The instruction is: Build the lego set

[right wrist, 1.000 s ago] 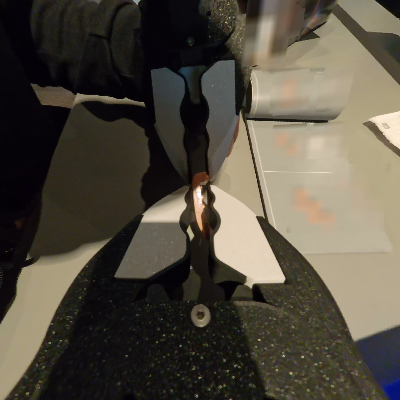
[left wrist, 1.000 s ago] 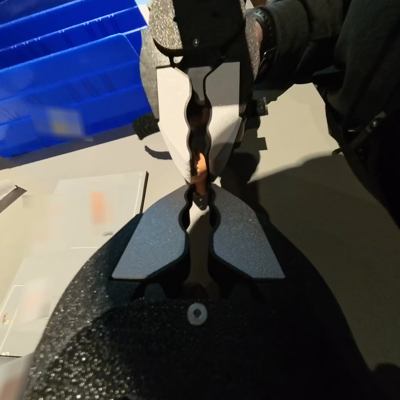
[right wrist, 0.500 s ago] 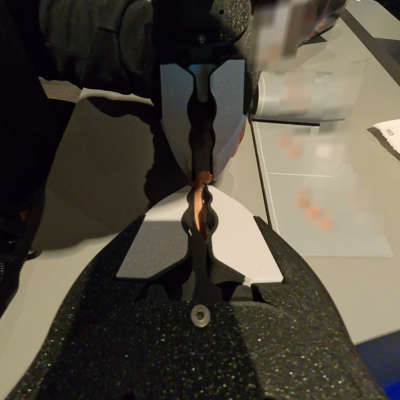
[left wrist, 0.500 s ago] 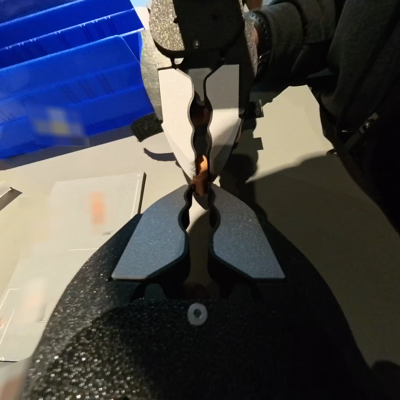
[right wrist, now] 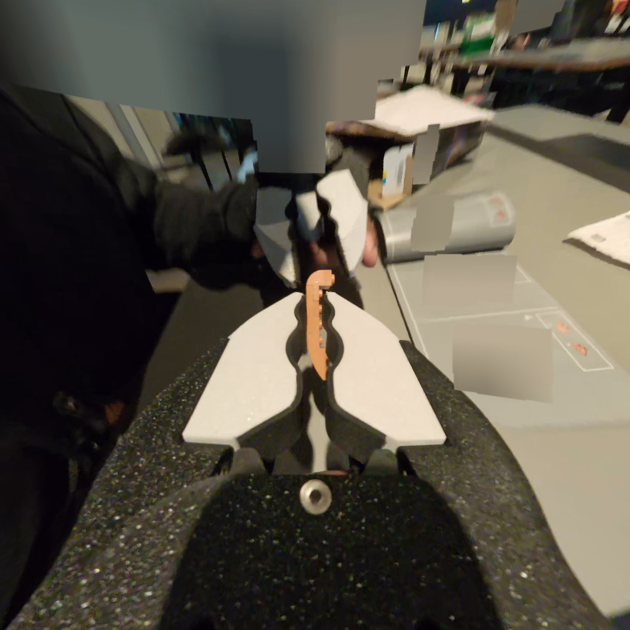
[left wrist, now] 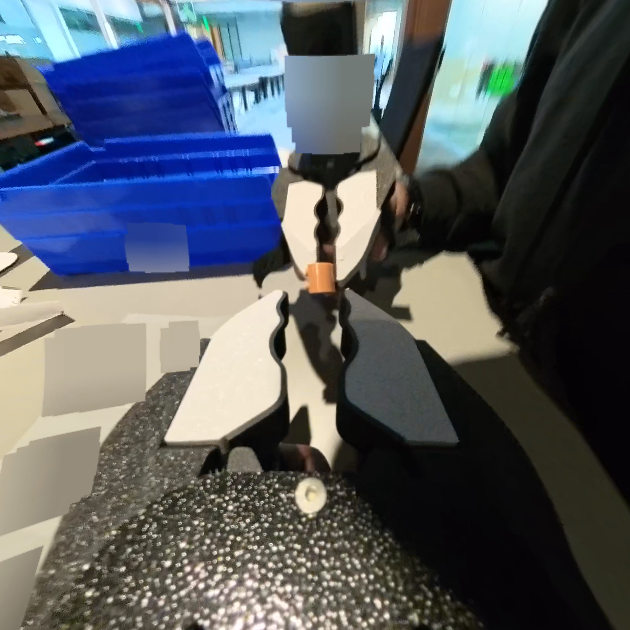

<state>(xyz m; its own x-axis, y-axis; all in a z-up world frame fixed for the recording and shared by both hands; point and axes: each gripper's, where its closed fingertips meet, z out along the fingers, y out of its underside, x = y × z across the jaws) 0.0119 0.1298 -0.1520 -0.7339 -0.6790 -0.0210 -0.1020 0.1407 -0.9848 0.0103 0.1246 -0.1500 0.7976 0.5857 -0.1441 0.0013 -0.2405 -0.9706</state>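
My left claw (left wrist: 313, 300) has just let go and gapes empty; half a second ago it pinched the joint. My right claw (right wrist: 315, 300) grips the orange lego piece (right wrist: 316, 327), at 12 o'clock of the left. Join looks made.

Blue bins (left wrist: 143, 204) stand stacked on the grey table (left wrist: 443, 306), papers (right wrist: 603, 235) nearby.

- My left gripper (left wrist: 312, 300) is spread open with nothing between its fingers, pointing at my right gripper.
- My right gripper (right wrist: 313, 300) is clamped on a thin orange lego piece (right wrist: 315, 327).
- The two grippers face each other, tips near, each gripped by a dark-sleeved hand (left wrist: 392, 218).
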